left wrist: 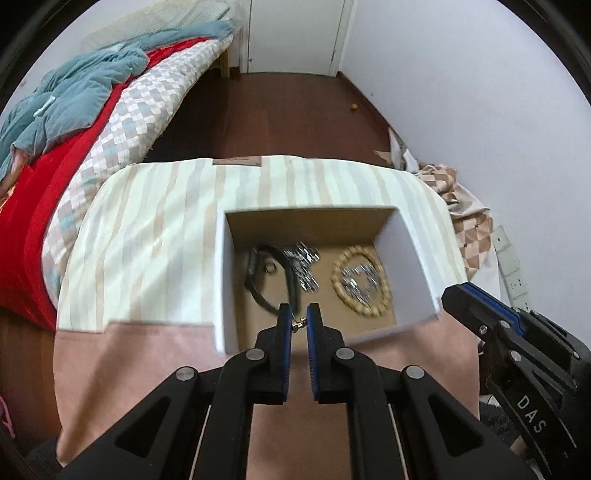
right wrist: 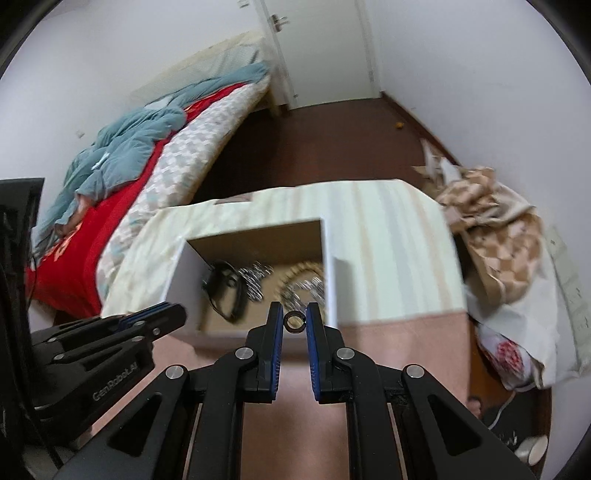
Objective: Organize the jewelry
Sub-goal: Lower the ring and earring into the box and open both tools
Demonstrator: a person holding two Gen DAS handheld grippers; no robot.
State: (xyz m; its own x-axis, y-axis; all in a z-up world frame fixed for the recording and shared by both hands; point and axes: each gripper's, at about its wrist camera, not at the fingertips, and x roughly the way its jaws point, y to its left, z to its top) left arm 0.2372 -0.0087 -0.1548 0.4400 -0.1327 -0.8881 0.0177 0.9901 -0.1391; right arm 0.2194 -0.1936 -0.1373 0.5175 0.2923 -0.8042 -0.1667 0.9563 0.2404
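Observation:
An open white box (left wrist: 229, 273) with a cardboard floor sits on the cloth-covered table. In it lie a black watch (left wrist: 258, 273), silver chain jewelry (left wrist: 303, 266) and a beaded bracelet (left wrist: 362, 282) around more silver pieces. My left gripper (left wrist: 298, 323) is shut on a small gold earring (left wrist: 298, 324) over the box's near edge. My right gripper (right wrist: 294, 320) is shut on a small dark ring (right wrist: 295, 320), just short of the box (right wrist: 332, 288). Each gripper shows in the other's view, the right one (left wrist: 491, 325) and the left one (right wrist: 147, 321).
The table wears a striped cream cloth (left wrist: 147, 236) and a pink cloth (left wrist: 147, 354). A bed with a red sheet and blue blanket (left wrist: 74, 110) stands left. Crumpled checked fabric (right wrist: 495, 229) and bags lie on the right. Dark wooden floor and a white door (left wrist: 295, 33) lie beyond.

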